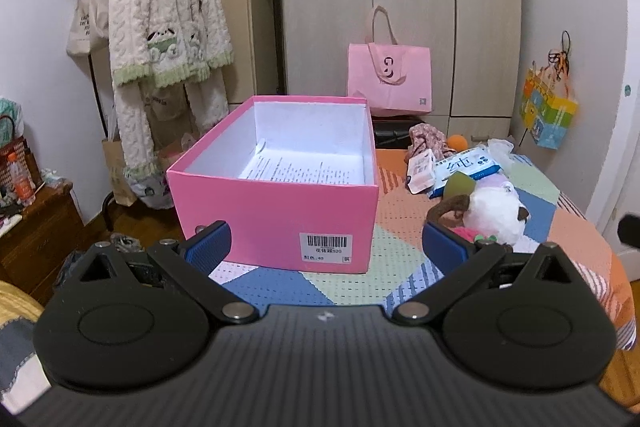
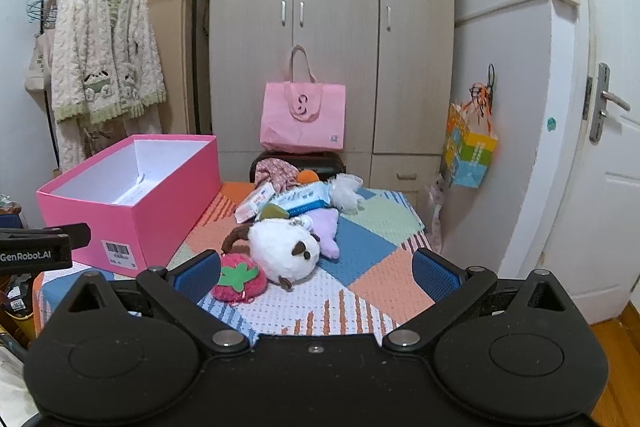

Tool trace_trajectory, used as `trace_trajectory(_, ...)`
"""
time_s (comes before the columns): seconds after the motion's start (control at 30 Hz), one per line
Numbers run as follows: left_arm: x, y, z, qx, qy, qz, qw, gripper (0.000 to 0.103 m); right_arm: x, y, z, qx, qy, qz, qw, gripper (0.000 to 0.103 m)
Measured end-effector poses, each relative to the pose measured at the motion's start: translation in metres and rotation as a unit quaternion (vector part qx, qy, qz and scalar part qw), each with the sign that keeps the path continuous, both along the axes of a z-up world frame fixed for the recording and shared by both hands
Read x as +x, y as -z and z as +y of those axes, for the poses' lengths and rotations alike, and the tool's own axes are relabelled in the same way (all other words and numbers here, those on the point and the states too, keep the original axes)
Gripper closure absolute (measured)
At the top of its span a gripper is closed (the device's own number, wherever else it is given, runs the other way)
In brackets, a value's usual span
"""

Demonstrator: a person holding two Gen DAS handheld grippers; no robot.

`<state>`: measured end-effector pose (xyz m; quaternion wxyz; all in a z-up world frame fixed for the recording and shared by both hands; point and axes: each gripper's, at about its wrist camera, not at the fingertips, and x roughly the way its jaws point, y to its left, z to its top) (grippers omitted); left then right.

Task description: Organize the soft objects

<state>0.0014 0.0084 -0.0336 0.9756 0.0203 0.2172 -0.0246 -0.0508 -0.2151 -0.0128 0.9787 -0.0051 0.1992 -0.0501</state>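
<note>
Both grippers hang with jaws wide apart and empty: the left gripper [image 1: 326, 247] faces the open pink shoebox [image 1: 280, 187], seemingly the bin, while the right gripper [image 2: 316, 273] points toward the strawberry plush [image 2: 239, 281] and white plush toy [image 2: 282, 247] heaped just beside the box. Everything sits on a patchwork-covered table [image 2: 360, 255] before a wardrobe [image 2: 332, 27].

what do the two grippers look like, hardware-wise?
Both match: a black ribbed body, two round black discs, black linkage arms with silver pivot pins, blue textured finger pads. Left gripper; right gripper. The right view shows white "GenRobot.AI" lettering on the left unit's side. No cables or sleeves visible.
</note>
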Motion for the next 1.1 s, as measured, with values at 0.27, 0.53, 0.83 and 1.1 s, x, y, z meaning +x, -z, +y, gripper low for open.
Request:
trace_trajectory(0.27,-0.002,0.001,0.002,0.008,-0.004,-0.027,0.9996,0.0,0.004,0.004,0.002,-0.01,-0.012,-0.033,0.999,0.0)
trace_trajectory(0.53,0.004,-0.001,-0.002,0.001,0.009,-0.035,0.9993,0.0,0.004,0.001,0.003,-0.041,-0.019,-0.064,0.997,0.0)
trace_trajectory(0.83,0.022,-0.009,-0.015,-0.013,0.067,-0.024,0.9974,0.0,0.045,0.021,-0.029,0.046,-0.183,-0.017,0.982,0.001)
trace_trajectory(1.1,0.069,0.005,-0.06,-0.018,0.162,0.025,0.9862,0.003,0.093,0.051,-0.048,0.067,-0.184,0.021,0.98,0.003)
